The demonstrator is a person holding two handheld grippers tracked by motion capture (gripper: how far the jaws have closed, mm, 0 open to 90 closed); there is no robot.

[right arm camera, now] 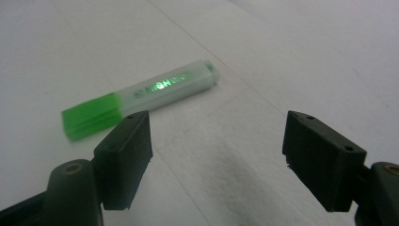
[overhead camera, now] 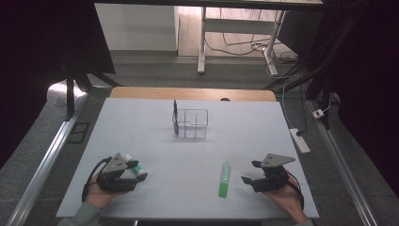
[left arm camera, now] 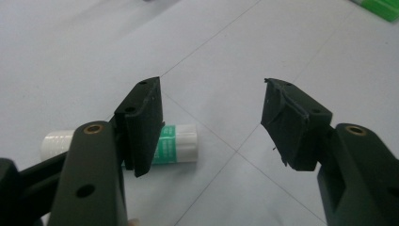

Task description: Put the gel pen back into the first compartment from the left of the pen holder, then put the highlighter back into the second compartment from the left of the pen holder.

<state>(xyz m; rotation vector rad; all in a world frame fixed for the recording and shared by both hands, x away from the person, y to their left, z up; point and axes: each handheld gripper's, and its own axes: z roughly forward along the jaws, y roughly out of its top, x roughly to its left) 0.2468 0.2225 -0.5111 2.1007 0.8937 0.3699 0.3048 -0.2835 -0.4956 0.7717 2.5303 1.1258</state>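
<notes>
1. Green-and-white, the glue stick [left arm camera: 155, 145] lies flat on the pale table [overhead camera: 141, 127], partly behind my left gripper's [left arm camera: 211, 125] left jaw and outside the gap.
2. My left gripper's jaws stand apart with only bare table between them.
3. My right gripper [right arm camera: 219, 157] also gapes wide, holding nothing.
4. The green highlighter [right arm camera: 141, 96] lies flat just beyond its left jaw, untouched.
5. A clear wire organizer [overhead camera: 190, 123] stands at mid-table, well apart from both hands.
</notes>
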